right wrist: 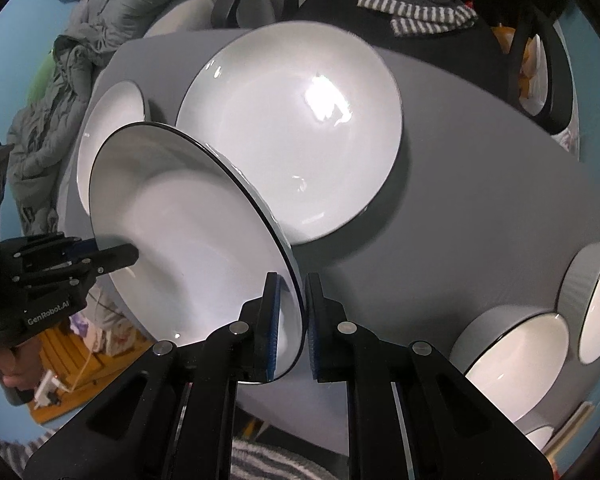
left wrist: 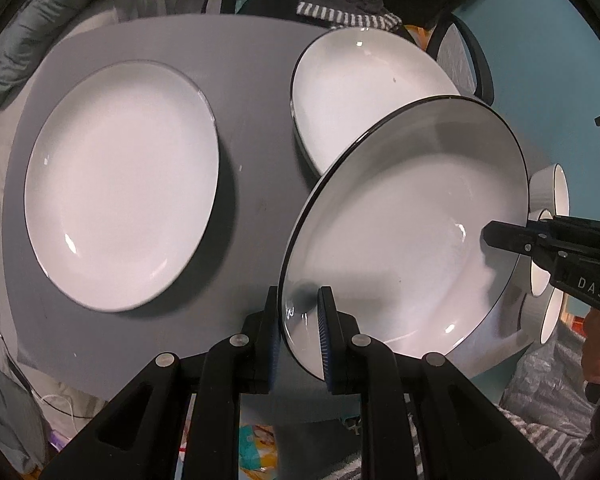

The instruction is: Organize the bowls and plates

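**Both grippers clamp one plate, lifted over grey table**

Held plate (left wrist: 412, 248), white with a thin black rim, is empty and tilted, clear of the table (left wrist: 252, 184). Left gripper (left wrist: 299, 340) is closed on its near rim, one pad inside, one outside. Right gripper (right wrist: 292, 324) is clamped on the opposite rim the same way.

Flat on the table: a second plate (left wrist: 120, 184) at left, empty, well apart from the held one. A third plate (left wrist: 364, 92) lies farther back, partly hidden behind the held plate's raised edge, also empty. At the table's right side, bowls (right wrist: 516, 360) with black rims stand just beside each other, insides white and bare.

Bare grey surface runs between the left plate and the back plate, and in front of the bowls. Chairs and a striped cloth (right wrist: 416, 14) crowd the far edge; a padded jacket (right wrist: 68, 100) lies off the left edge.

Writing: "GenRobot.AI" on the left gripper's body in the right view; "DAS" on the right gripper in the left view, the rest cut off.
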A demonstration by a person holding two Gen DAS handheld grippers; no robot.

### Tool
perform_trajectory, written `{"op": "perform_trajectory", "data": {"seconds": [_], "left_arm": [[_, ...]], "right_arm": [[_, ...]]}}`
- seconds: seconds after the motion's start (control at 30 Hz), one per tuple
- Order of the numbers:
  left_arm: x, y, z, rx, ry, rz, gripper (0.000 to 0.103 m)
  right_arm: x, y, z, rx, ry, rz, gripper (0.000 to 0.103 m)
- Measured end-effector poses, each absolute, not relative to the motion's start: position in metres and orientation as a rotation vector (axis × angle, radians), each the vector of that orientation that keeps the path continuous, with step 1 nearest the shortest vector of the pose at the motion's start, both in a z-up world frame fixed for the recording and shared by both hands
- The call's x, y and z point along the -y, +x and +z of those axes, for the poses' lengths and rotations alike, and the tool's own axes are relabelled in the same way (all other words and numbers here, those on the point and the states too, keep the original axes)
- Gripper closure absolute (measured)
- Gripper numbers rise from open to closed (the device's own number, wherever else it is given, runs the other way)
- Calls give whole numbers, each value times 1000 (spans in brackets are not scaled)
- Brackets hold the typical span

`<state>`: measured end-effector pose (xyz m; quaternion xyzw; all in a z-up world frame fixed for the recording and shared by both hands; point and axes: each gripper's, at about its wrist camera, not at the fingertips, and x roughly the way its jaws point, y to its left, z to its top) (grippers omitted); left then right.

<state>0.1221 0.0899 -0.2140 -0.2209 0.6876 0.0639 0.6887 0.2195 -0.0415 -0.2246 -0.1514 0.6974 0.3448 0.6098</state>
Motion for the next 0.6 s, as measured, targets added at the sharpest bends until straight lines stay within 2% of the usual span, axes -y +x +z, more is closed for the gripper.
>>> {"op": "perform_trajectory", "data": {"seconds": [0.6], "left_arm": [[-112,182,-222,-1531,-518,187,85]], "right_arm": [[24,284,-228,-1607,-329,772,90]]}}
